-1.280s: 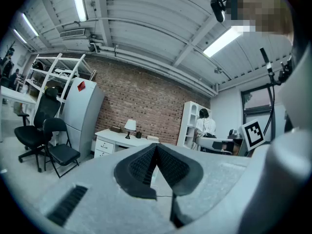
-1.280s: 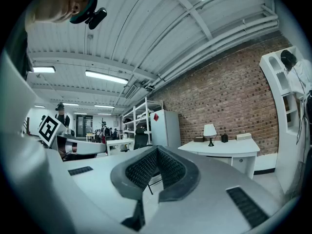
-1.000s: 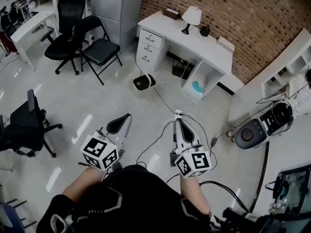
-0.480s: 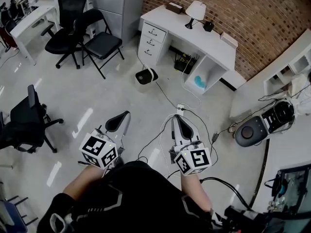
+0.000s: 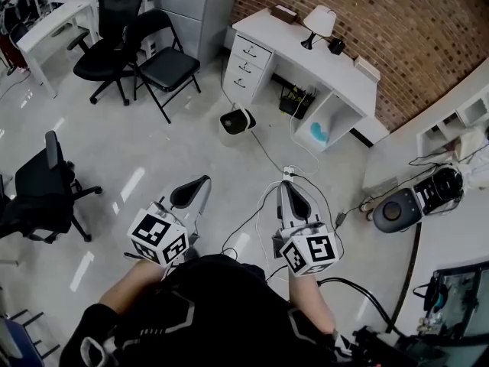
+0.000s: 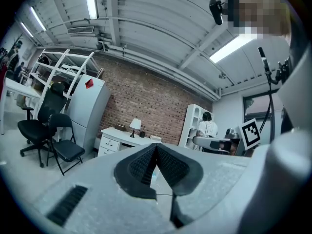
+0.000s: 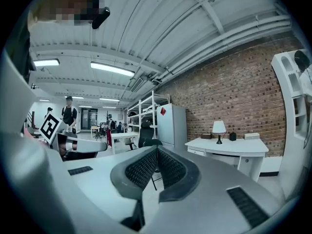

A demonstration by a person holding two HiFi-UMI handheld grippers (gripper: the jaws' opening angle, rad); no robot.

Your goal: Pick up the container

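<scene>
The white desk (image 5: 306, 52), the floor bin (image 5: 238, 119) and the right gripper (image 5: 289, 189) have all drifted slightly rightward in the head view.

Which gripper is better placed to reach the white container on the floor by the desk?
Left, narrowly. In the head view the left gripper sits slightly nearer the container than the right gripper. Both are shut, empty and far from it.

The bare left forearm (image 5: 131, 283) and right forearm (image 5: 312, 310) reach forward from the dark-clad torso (image 5: 206, 312). The left gripper (image 5: 192, 191) sits ahead of the torso's left side and the right gripper (image 5: 286, 191) ahead of its right. They are well apart, both pointing away from it. Each gripper's jaws are pressed together, empty.
</scene>
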